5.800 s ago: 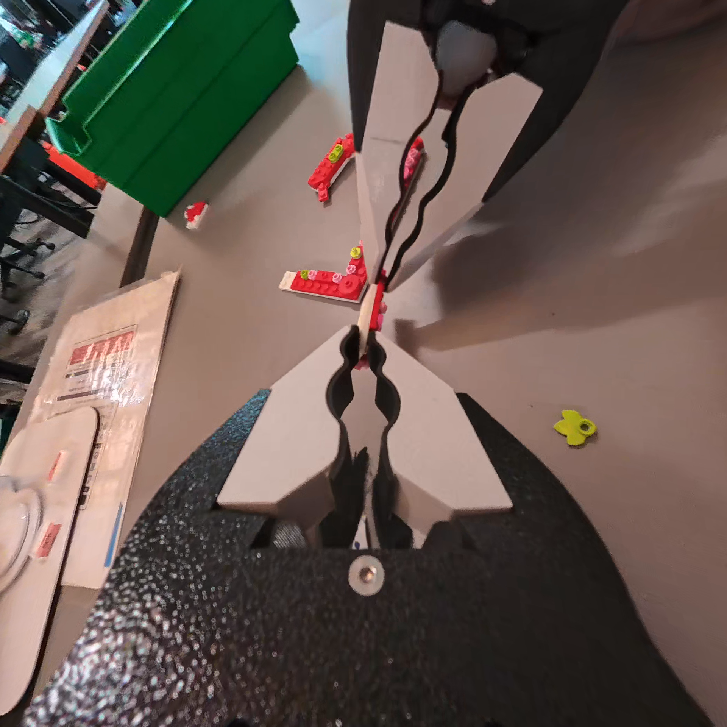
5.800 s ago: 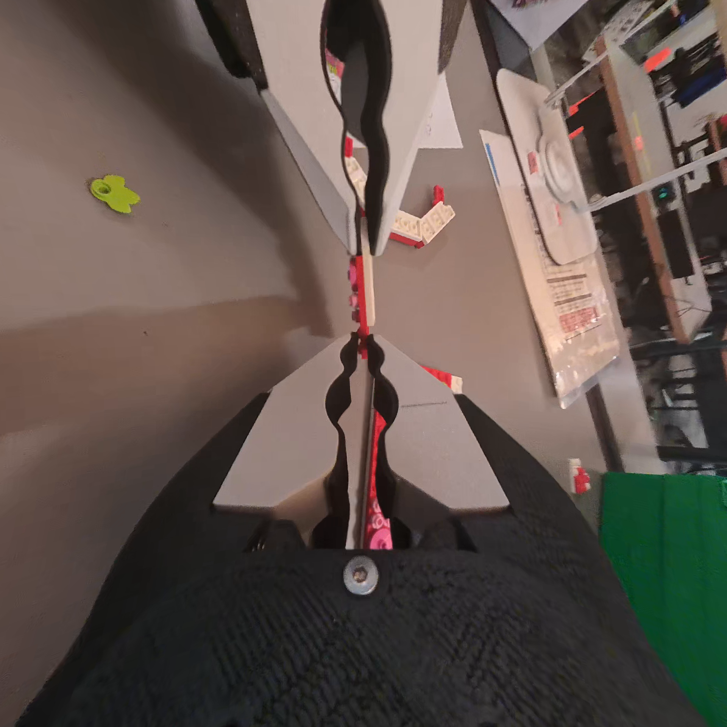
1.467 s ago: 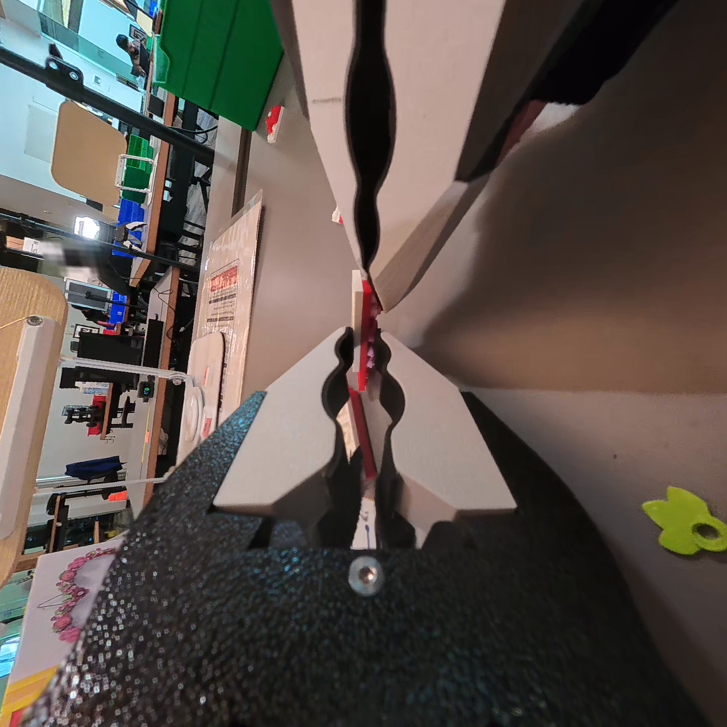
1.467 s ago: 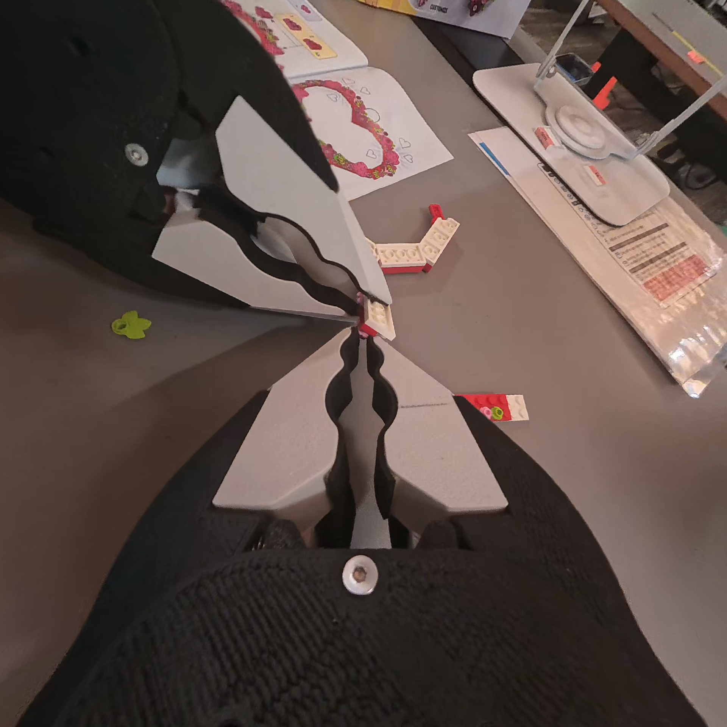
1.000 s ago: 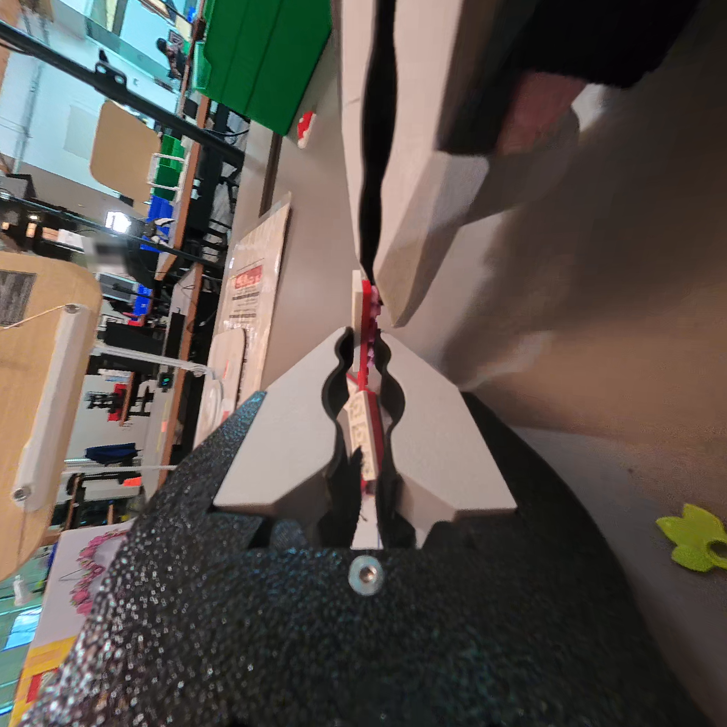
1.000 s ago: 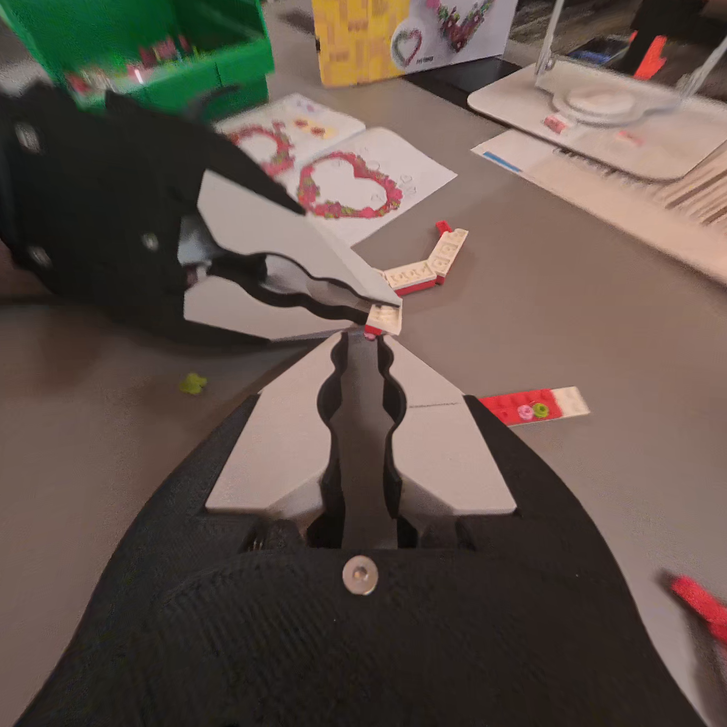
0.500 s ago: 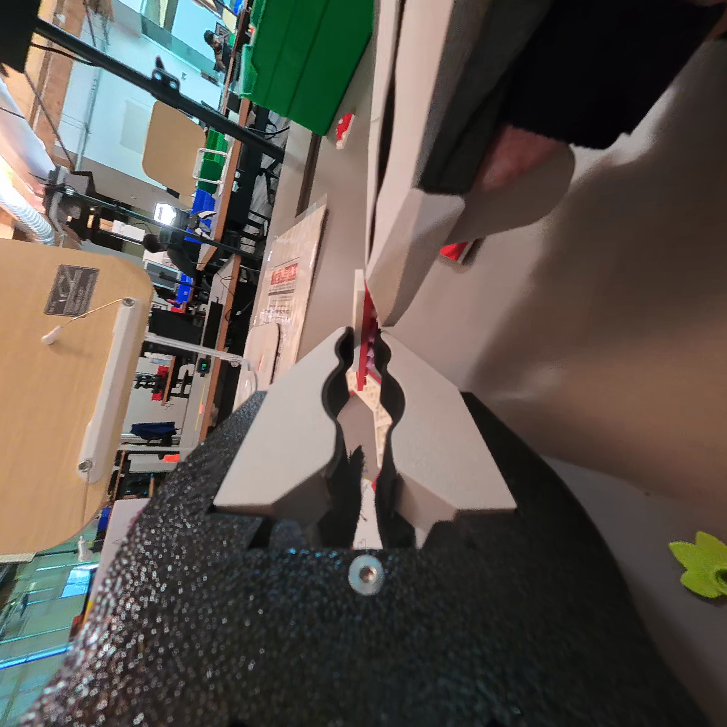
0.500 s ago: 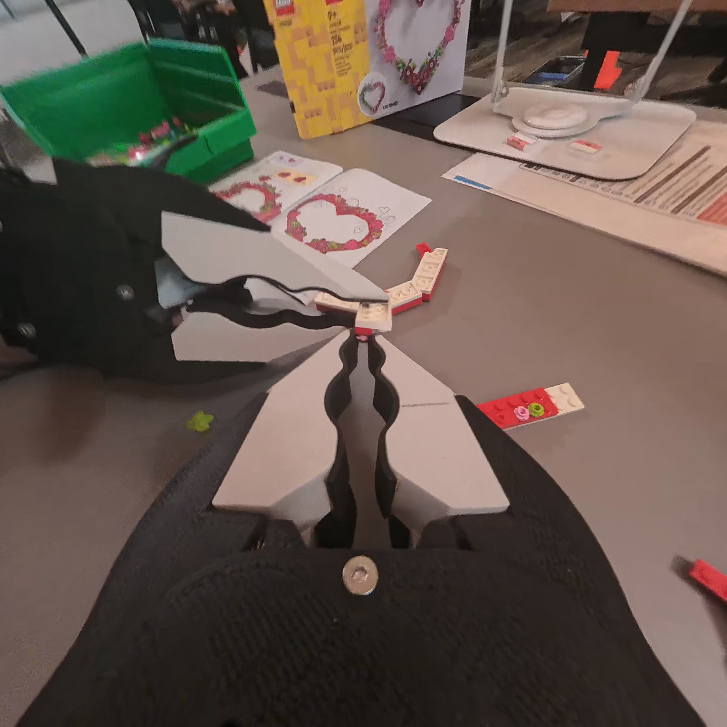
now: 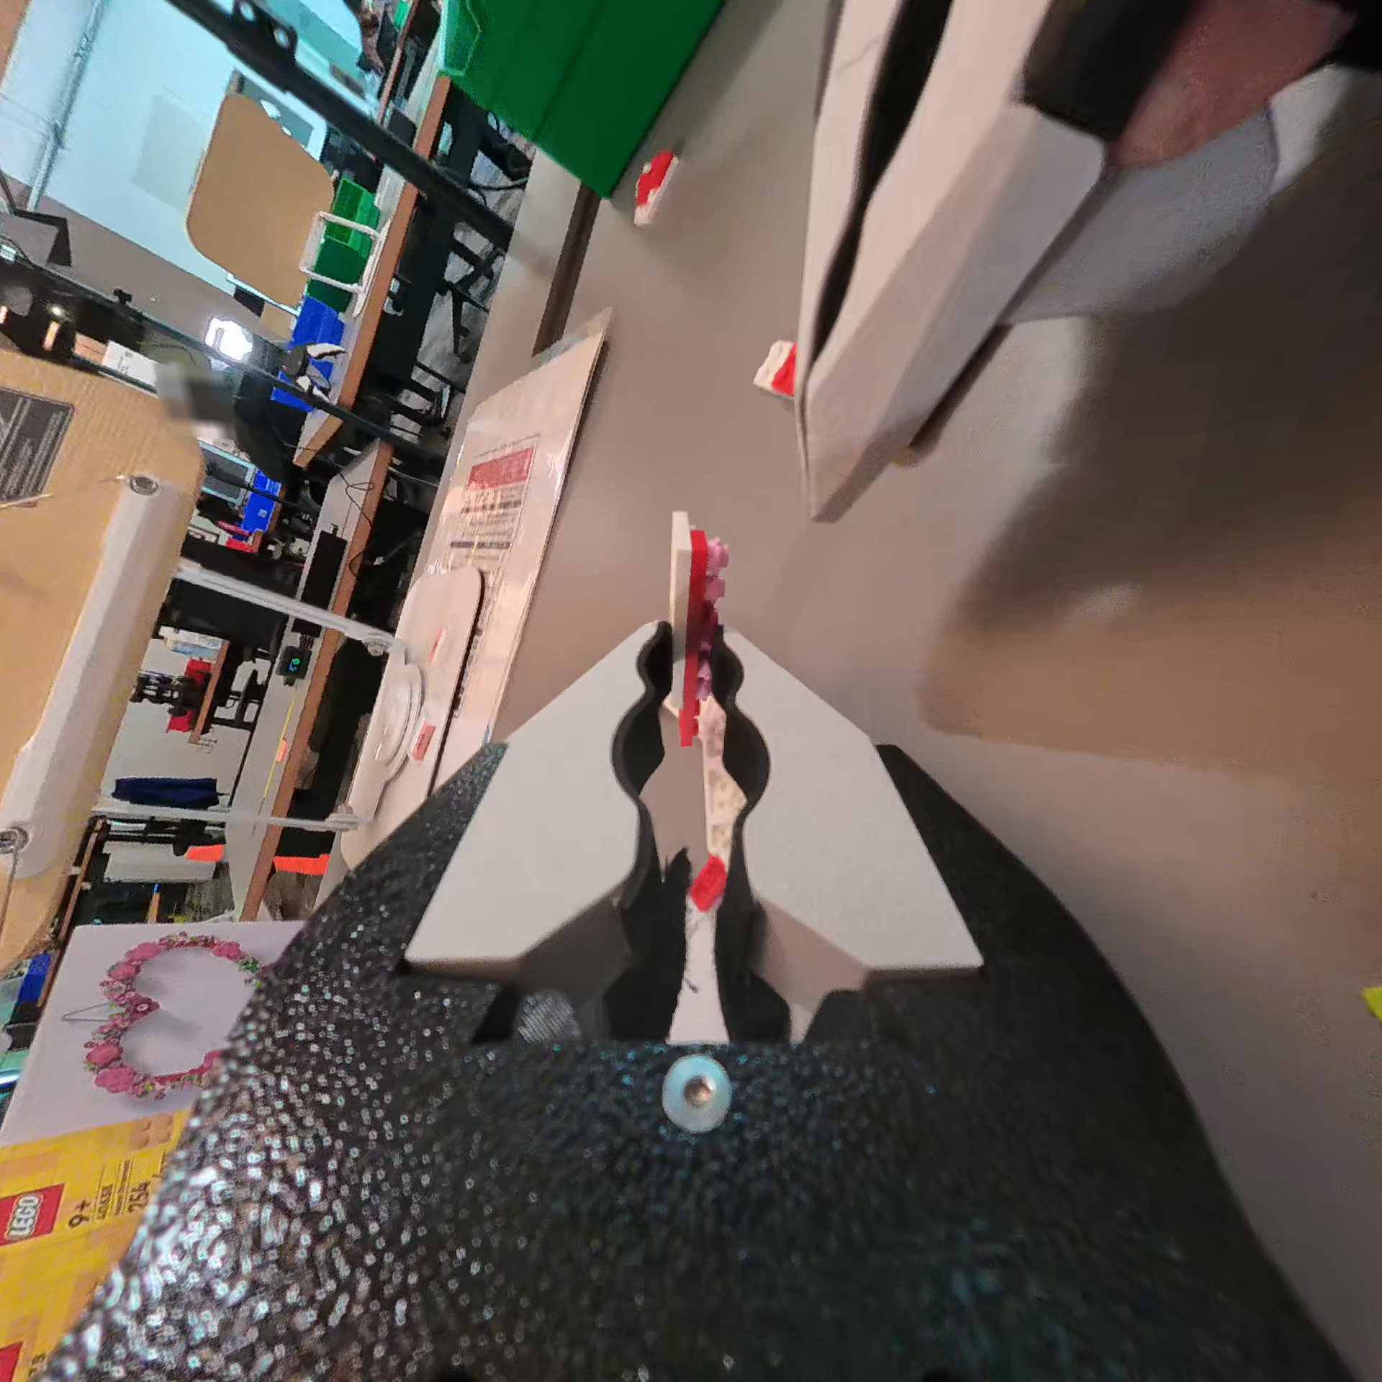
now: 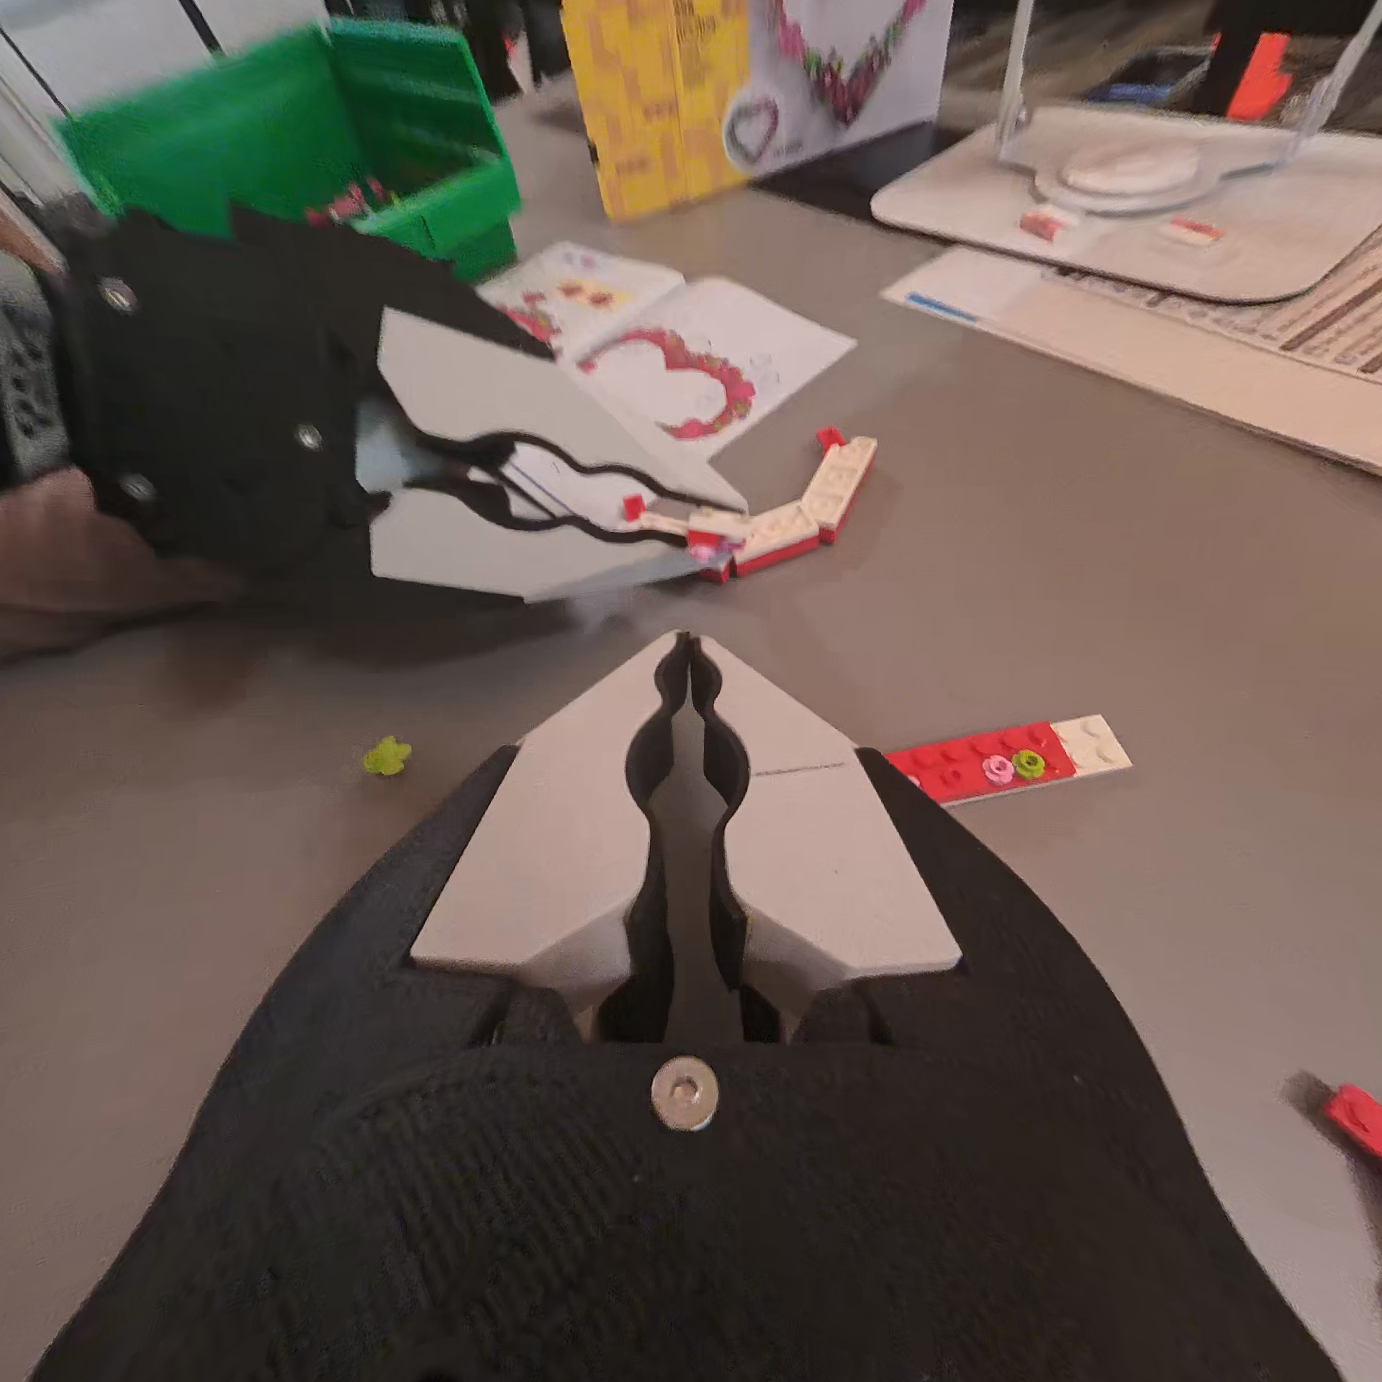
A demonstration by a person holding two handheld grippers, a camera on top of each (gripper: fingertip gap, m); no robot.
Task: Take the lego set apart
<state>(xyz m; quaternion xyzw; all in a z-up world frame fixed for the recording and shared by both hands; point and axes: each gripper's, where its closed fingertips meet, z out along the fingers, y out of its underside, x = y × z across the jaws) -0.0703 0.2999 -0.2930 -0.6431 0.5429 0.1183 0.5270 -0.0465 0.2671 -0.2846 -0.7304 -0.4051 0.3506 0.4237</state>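
Note:
My left gripper [image 9: 692, 636] is shut on a lego piece [image 9: 695, 591], a white and red plate with small pink flowers on it, held edge-on above the grey table. In the right wrist view this gripper [image 10: 710, 542] and its piece [image 10: 707, 535] sit at the left, just in front of a white and red lego chain [image 10: 811, 508] on the table. My right gripper [image 10: 688, 643] is shut, with nothing visible between its tips, and is apart from the held piece. It shows at the upper right of the left wrist view [image 9: 819, 501].
A red and white plate with pink and green flowers [image 10: 1002, 763] lies right of my right gripper. A loose green flower [image 10: 387, 755] lies left, a red piece [image 10: 1353, 1122] far right. Green bin [image 10: 299, 149], lego box [image 10: 718, 90], booklet [image 10: 710, 359] and white stand base [image 10: 1122, 194] stand behind. The grippers' ends are close to 5 cm from one another.
My right gripper, whose tips were at the end of the piece held by the left gripper, has pulled back and away. The two grippers are now apart. The left keeps its hold.

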